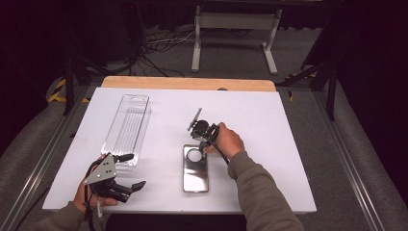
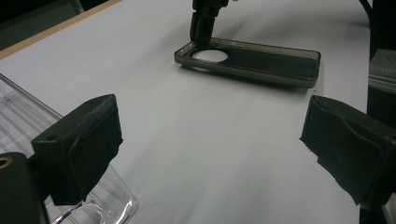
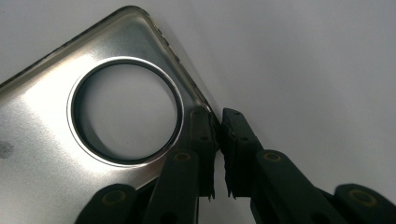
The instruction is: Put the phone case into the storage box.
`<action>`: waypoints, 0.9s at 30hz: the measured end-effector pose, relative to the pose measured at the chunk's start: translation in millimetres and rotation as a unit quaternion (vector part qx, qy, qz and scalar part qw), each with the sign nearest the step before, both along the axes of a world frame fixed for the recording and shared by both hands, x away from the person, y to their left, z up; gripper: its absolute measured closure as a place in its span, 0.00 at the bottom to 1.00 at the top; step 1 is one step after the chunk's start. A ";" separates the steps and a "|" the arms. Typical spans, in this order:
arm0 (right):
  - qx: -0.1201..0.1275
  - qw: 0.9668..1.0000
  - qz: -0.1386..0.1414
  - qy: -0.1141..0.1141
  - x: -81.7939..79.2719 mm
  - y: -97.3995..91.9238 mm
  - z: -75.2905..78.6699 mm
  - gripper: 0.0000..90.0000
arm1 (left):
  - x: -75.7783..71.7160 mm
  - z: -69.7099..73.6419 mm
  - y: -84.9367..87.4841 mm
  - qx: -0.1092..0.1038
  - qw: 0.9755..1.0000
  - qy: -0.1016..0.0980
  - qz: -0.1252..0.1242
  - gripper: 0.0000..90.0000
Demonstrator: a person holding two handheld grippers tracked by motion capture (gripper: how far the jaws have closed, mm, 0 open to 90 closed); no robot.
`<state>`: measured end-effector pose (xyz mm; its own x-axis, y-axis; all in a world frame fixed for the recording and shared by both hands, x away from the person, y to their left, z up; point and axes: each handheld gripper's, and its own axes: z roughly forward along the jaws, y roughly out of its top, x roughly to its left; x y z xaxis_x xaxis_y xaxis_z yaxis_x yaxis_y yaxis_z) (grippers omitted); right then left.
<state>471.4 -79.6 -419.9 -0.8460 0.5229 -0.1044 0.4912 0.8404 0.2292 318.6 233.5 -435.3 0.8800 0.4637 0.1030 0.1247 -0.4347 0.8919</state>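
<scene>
A smoky translucent phone case (image 1: 196, 174) (image 2: 261, 58) (image 3: 46, 126) with a round camera hole lies flat on the white table, hole end away from me. My right gripper (image 1: 201, 143) (image 2: 201, 32) (image 3: 217, 122) points steeply down at the case's far right corner. Its jaws stand almost together, one inside and one outside the rim wall, pinching it. My left gripper (image 1: 134, 171) (image 2: 210, 149) rests near the front left of the table, jaws wide apart with only bare table between the pads (image 2: 84, 140).
A long clear plastic box (image 1: 127, 127) (image 2: 18, 116) lies at the left, its near end right by the left gripper. The white sheet (image 1: 269, 125) covers a wooden tabletop (image 1: 187, 83). A white metal stand (image 1: 235, 29) and cables sit on the floor behind.
</scene>
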 end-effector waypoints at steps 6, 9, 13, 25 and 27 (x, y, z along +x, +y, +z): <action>0.000 1.000 -0.002 -0.018 -4.8 -0.1 1.2 0.93 | -0.3 0.7 0.5 -0.003 1.000 -0.001 0.001 0.06; 0.014 0.999 -0.004 -0.039 -8.0 -3.2 4.6 0.93 | -0.3 1.5 1.5 -0.006 1.000 -0.005 0.001 0.06; 0.027 0.997 -0.002 -0.067 -14.1 -7.4 12.2 0.94 | 0.1 2.4 2.7 -0.010 1.000 -0.008 0.007 0.06; 0.062 0.988 0.002 -0.142 -39.4 -16.5 33.4 0.94 | 0.4 4.5 4.5 -0.019 1.000 -0.007 0.012 0.06; 0.069 0.985 0.001 -0.161 -45.0 -17.7 38.6 0.94 | 0.7 5.4 5.4 -0.020 1.000 -0.008 0.013 0.06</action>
<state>426.4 -97.3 -381.3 -0.7815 0.5495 -0.2954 0.3732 0.7912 0.4844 319.3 239.0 -429.8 0.8659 0.4907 0.0975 0.1219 -0.3960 0.9101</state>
